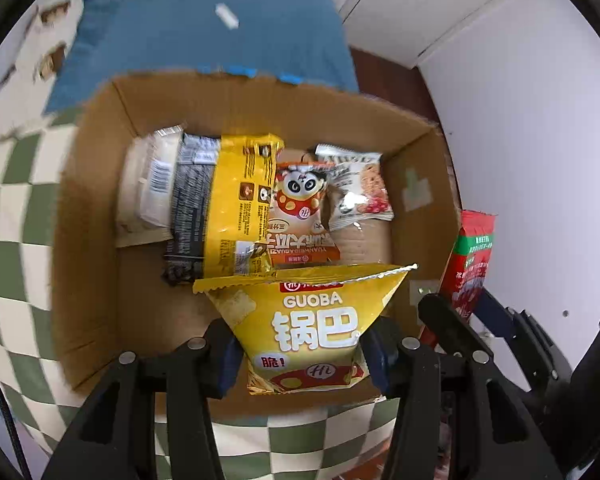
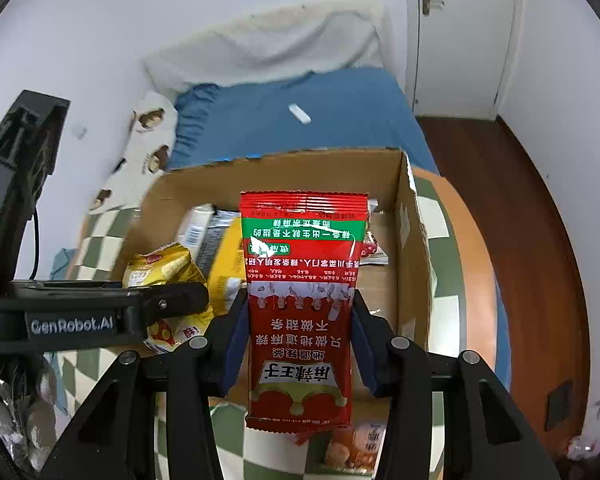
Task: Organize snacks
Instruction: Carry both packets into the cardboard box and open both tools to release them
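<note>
An open cardboard box [image 1: 100, 208] sits on a green-and-white checkered cloth and holds several snack packs, among them a yellow pack [image 1: 240, 204] and a panda-print pack [image 1: 300, 208]. My left gripper [image 1: 300, 356] is shut on a yellow GUOBA bag [image 1: 312, 324], held over the box's near side. My right gripper [image 2: 296, 340] is shut on a red spicy-strip packet [image 2: 300, 300], held upright above the box [image 2: 412, 232]. The red packet also shows at the right in the left wrist view [image 1: 474, 256]. The GUOBA bag shows in the right wrist view [image 2: 164, 272].
A blue bed [image 2: 300, 120] with a small white object [image 2: 300, 114] lies behind the box. A white door [image 2: 460, 40] and wood floor [image 2: 540, 240] are at the right. More snack packs [image 2: 356, 448] lie on the cloth near me.
</note>
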A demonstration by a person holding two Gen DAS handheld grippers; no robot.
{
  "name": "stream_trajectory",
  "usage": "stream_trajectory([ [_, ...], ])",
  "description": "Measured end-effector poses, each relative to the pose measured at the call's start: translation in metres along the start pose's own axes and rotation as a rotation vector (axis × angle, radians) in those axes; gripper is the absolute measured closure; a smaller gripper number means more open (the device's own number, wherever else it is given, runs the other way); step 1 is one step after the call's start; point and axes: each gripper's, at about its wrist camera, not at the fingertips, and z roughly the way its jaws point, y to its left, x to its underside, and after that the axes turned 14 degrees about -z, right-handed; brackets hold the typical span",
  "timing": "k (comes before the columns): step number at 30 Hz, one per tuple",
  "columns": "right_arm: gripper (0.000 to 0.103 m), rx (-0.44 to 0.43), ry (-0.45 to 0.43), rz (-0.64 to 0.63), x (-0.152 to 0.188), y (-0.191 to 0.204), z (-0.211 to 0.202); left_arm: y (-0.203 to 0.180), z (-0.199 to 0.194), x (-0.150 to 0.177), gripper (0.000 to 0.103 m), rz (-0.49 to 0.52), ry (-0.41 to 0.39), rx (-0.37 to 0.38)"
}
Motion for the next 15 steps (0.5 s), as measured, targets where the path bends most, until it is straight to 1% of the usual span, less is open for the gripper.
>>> stream_trajectory([
  [2, 0.054, -0.005, 0.045, 0.015, -0.006, -0.007, 0.021, 0.003, 0.018, -0.01, 0.055, -0.015, 0.04, -0.014],
  [7, 0.053, -0.005, 0.142, 0.018, -0.01, -0.02, 0.058, 0.006, 0.05, -0.017, 0.055, -0.033, 0.116, -0.035],
  [10, 0.05, -0.015, 0.207, 0.013, -0.007, -0.022, 0.074, 0.005, 0.063, -0.015, 0.054, -0.027, 0.159, -0.048],
  [12, 0.042, -0.019, 0.239, 0.014, -0.004, -0.023, 0.08, 0.007, 0.067, -0.014, 0.051, -0.033, 0.169, -0.058],
  [13, 0.04, -0.021, 0.26, 0.011, -0.003, -0.023, 0.084, 0.008, 0.068, -0.014, 0.04, -0.038, 0.168, -0.06],
  [14, 0.032, -0.025, 0.273, 0.013, -0.002, -0.024, 0.087, 0.009, 0.068, -0.014, 0.025, -0.034, 0.165, -0.063],
  [15, 0.026, -0.027, 0.29, 0.013, -0.002, -0.024, 0.09, 0.009, 0.066, -0.014, 0.021, -0.028, 0.153, -0.077],
])
